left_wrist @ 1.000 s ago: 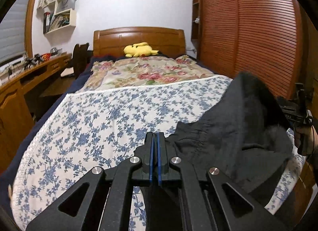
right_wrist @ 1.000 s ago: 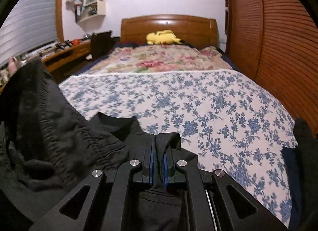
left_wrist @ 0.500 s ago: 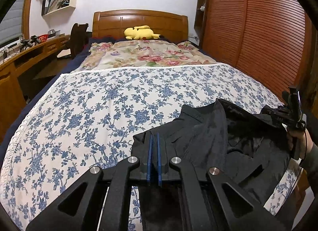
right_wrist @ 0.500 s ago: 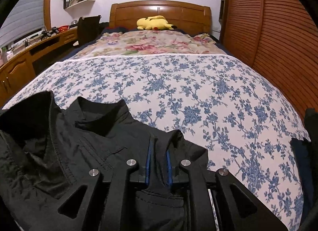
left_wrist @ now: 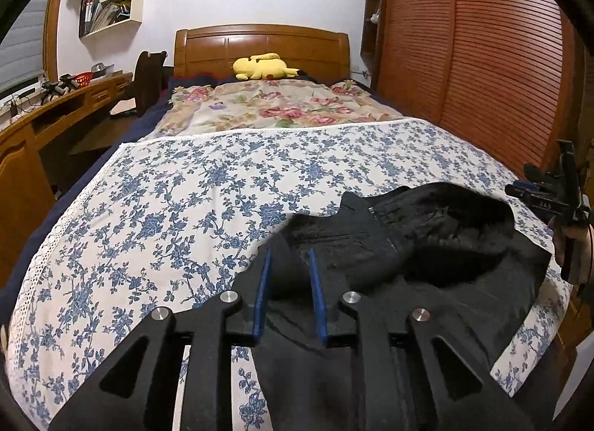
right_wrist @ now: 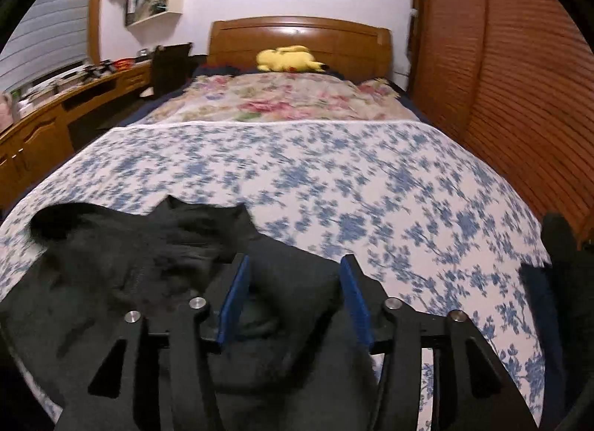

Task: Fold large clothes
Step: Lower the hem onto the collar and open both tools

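A black jacket (left_wrist: 427, 256) lies crumpled on the near end of the bed, on the blue-flowered white sheet (left_wrist: 208, 193). My left gripper (left_wrist: 289, 267) is open over the jacket's left edge, with cloth lying between its blue pads. My right gripper (right_wrist: 293, 278) is open wider over the jacket's (right_wrist: 156, 264) right part, nothing clamped. The right gripper also shows at the right edge of the left wrist view (left_wrist: 549, 193), held in a hand.
A floral quilt (left_wrist: 267, 108) and a yellow plush toy (left_wrist: 263, 66) lie near the wooden headboard (left_wrist: 260, 45). A wooden desk (left_wrist: 44, 115) with a chair runs along the left. A slatted wooden wardrobe (left_wrist: 482, 59) stands on the right. Dark clothing (right_wrist: 560, 245) hangs at the right edge.
Both grippers held the jacket up shut, lowered it onto the bed, and have now opened and let it go. The jacket now rests flat on the sheet.
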A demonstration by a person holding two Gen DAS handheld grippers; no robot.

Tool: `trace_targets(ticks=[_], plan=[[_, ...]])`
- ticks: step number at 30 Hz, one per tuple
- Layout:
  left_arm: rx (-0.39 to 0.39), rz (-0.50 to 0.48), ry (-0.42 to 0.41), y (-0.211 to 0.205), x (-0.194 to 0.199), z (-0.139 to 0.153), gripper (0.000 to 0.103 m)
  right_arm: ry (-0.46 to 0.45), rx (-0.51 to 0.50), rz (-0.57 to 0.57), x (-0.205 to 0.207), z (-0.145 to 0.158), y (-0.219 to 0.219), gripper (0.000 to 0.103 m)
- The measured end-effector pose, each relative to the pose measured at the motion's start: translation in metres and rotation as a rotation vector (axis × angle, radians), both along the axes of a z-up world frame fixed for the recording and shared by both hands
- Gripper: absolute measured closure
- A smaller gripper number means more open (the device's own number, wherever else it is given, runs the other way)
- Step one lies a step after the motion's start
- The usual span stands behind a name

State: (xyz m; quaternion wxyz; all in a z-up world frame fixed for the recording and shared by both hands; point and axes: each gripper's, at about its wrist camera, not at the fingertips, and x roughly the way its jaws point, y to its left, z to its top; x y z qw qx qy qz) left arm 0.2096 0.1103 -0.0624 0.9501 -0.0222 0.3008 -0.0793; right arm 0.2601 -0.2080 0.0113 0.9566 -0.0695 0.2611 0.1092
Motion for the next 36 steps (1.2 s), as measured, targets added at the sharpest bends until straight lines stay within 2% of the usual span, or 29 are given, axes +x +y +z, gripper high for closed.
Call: trace_targets(ticks=[3,11,16,18,23,24,25,27,31,36], plan=[[-0.014,-0.004,-0.002,0.008,-0.008,-0.001,0.072,-0.003,-0.028,0.052,-0.013,0.005,0.022,0.049],[-0.049,-0.011,0.001,0.028,-0.027,-0.004,0.069,0.06,-0.045,0.244,-0.025,-0.001,0.098,0.048],[-0.04,-0.03,0.018,0.032,-0.029,-0.011,0.067,0.111,-0.086,0.321,0.005,-0.002,0.141,0.048],[-0.034,-0.034,0.026,0.031,-0.029,-0.013,0.067,0.133,-0.13,0.32,0.024,-0.009,0.154,0.048],[-0.014,-0.071,0.036,0.022,-0.032,-0.017,0.067,0.274,-0.171,0.351,0.061,-0.029,0.166,0.048],[-0.011,-0.079,0.038,0.02,-0.032,-0.019,0.066,0.304,-0.174,0.362,0.067,-0.032,0.167,0.051],[-0.007,-0.081,0.041,0.018,-0.032,-0.02,0.066,0.335,-0.179,0.376,0.073,-0.034,0.17,0.071],[-0.003,-0.084,0.046,0.017,-0.032,-0.021,0.066,0.373,-0.21,0.383,0.087,-0.036,0.179,0.099],[-0.001,-0.086,0.061,0.015,-0.028,-0.025,0.066,0.314,-0.253,0.38,0.104,-0.029,0.201,0.101],[-0.007,-0.081,0.067,0.013,-0.022,-0.027,0.066,0.226,-0.259,0.368,0.128,-0.02,0.225,0.101]])
